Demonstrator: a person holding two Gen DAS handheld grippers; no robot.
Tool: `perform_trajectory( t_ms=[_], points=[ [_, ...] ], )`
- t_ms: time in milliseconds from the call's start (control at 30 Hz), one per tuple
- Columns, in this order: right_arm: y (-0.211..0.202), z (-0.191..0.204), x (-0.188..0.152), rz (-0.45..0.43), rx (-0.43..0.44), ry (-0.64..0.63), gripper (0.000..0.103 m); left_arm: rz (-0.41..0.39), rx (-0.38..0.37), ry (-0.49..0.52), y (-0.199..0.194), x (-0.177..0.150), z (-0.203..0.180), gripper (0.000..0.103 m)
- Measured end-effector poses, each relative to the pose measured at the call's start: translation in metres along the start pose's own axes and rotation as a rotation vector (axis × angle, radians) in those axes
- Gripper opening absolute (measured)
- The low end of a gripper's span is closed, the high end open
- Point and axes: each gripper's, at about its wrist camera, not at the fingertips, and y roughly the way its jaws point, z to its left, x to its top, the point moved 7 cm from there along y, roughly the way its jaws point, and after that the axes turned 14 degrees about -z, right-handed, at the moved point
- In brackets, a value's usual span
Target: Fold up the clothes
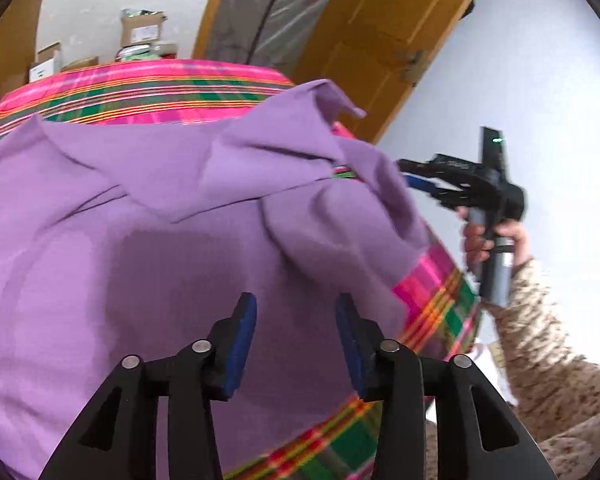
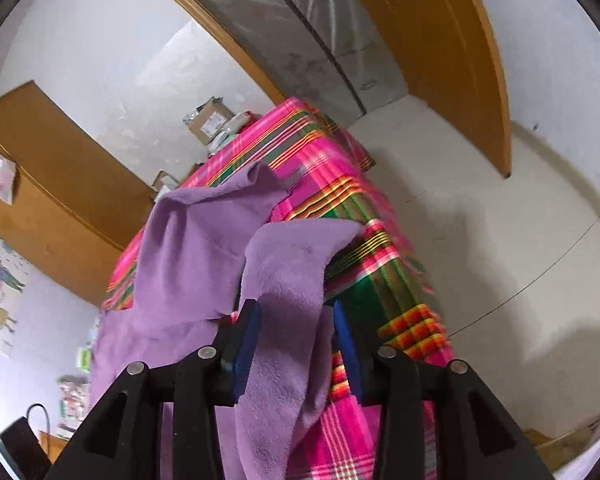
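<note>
The biggest thing in front of me is the table (image 1: 204, 92), covered by a bright pink cloth crossed with green, orange and yellow stripes; its cover hangs down over the near edge and the right corner. Behind it I see a white wall, a wide orange-brown door frame (image 1: 380, 40) and a few cardboard boxes (image 1: 140, 32) stacked past the far edge.

Spread over most of the tabletop lies the purple garment (image 1: 148, 208), rumpled, with several creases and one pointed corner standing up at its far right side. From my right camera, a strip of the same purple cloth (image 2: 284, 320) rises off the table and drapes down between my fingers, while the rest trails back over the pink cover.

My left tongs (image 1: 296, 340) hover just above the garment near its front edge, the blue pads (image 1: 242, 344) standing apart with nothing between them. My right tongs (image 2: 294, 352) have that hanging strip running through the gap between the blue pads (image 2: 246, 356); the pads look spread with the cloth lying against the left one, so I cannot tell whether they truly pinch it. In the left view my right hand (image 1: 484, 240) grips the black handle beside the table's right edge, in a speckled beige sleeve (image 1: 540, 344).
</note>
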Motion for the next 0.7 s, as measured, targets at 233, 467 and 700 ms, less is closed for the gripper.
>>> perform_trajectory(
  t_ms=[233,467,700],
  points=[
    [0.009,-0.006,-0.005,-0.006,0.028,0.055,0.018,0.002,-0.034,0.064,-0.001,-0.004,-0.029,0.046],
    [-0.009,-0.001,0.001,-0.064,0.045,-0.015,0.003,0.052,0.024,0.121,0.007,-0.018,-0.04,0.046],
    [-0.05,-0.013,0.019,-0.166,0.044,-0.012,0.002,0.069,0.075,0.136,0.014,-0.028,-0.038,0.046]
  ],
)
